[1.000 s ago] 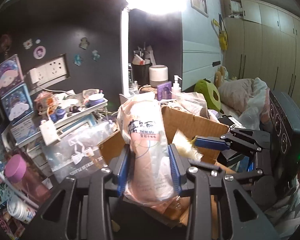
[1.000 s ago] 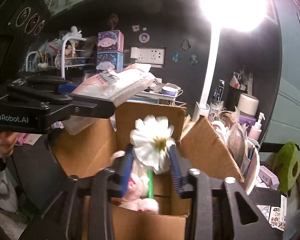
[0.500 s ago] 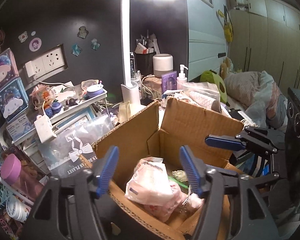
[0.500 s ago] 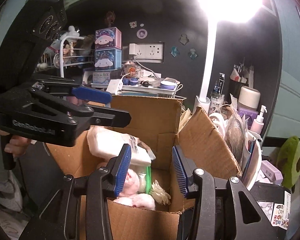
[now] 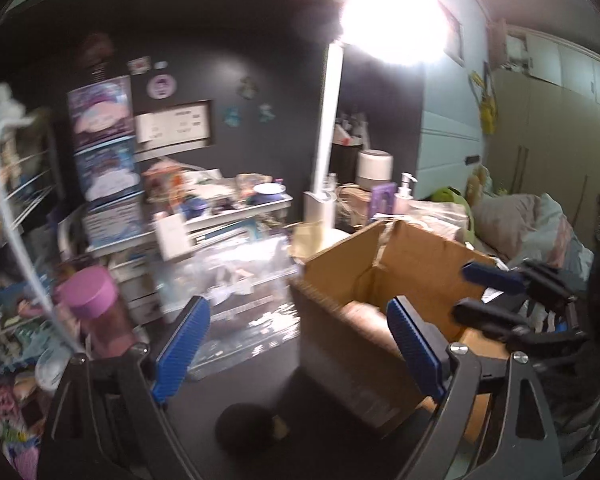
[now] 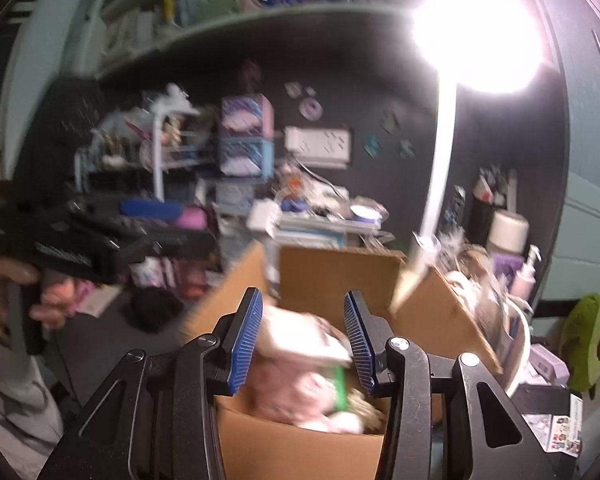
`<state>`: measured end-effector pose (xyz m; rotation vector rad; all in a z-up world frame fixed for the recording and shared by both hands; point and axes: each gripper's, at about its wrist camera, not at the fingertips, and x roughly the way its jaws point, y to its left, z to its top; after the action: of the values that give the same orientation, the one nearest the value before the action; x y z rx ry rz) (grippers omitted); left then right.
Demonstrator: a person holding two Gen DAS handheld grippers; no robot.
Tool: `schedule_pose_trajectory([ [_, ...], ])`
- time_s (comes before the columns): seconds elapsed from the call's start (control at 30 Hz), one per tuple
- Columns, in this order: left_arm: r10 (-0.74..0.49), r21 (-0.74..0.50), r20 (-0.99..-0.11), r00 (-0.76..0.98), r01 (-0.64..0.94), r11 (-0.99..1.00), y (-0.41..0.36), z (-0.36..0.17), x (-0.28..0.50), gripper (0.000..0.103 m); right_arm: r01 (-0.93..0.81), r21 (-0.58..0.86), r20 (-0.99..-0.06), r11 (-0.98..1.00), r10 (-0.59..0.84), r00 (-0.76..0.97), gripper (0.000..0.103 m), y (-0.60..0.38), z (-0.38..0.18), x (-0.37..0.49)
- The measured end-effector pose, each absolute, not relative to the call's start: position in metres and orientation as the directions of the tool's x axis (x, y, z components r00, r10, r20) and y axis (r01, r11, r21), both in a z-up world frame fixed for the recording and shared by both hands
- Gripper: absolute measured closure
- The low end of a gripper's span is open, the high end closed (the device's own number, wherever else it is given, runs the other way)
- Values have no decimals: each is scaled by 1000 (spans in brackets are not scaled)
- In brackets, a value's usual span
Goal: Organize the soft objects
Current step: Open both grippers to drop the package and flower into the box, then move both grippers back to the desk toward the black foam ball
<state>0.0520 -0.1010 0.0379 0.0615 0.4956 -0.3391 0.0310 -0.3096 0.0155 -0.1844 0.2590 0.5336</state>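
An open cardboard box (image 6: pixel 340 276) stands on the dark desk and also shows in the left wrist view (image 5: pixel 416 264). Inside it lie a pink tissue pack (image 6: pixel 300 332), pink soft things and a green stem (image 6: pixel 340 388). My right gripper (image 6: pixel 302 340) is open and empty, just above the box's near wall. My left gripper (image 5: pixel 296 344) is wide open and empty, to the left of the box over the desk; it also shows in the right wrist view (image 6: pixel 152 208). The right gripper shows at the box's right in the left wrist view (image 5: pixel 488 292).
A pink-lidded bottle (image 5: pixel 96 312), a clear plastic bag (image 5: pixel 240 280), a white rack (image 5: pixel 12 184) and stacked boxes (image 5: pixel 104 176) crowd the desk's left. A dark round object (image 5: pixel 246 428) lies near the front. A lamp post (image 5: pixel 328 128), pump bottle (image 5: pixel 404 196) and bedding (image 5: pixel 532 224) stand behind.
Both grippers let go of their loads, the tissue pack and the white flower, into the box. The left gripper has since swung left, away from the box. The right gripper drew back slightly.
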Motion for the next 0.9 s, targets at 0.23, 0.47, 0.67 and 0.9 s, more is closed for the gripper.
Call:
schedule_pose_trajectory([
  [0.23,-256,-65,-477,841,257,964,-34,16,26,14,-598,-174,-272,783,545,793,65,-251,19,-4],
  [0.47,-214,-83,-515,830,201,976,18,-16,9,14,-664,-183,-373,725,574,729,65,-190,-11,-13],
  [0.67,-219,-102,-564,796,196,975,38,-48,6,14,-659,-140,-488,739,528,695,65,-160,-58,4],
  [0.9,-262,-128,-634,728,235,964,27,-84,26,14,-576,-161,-601,801,383,701,70,-148,-118,41],
])
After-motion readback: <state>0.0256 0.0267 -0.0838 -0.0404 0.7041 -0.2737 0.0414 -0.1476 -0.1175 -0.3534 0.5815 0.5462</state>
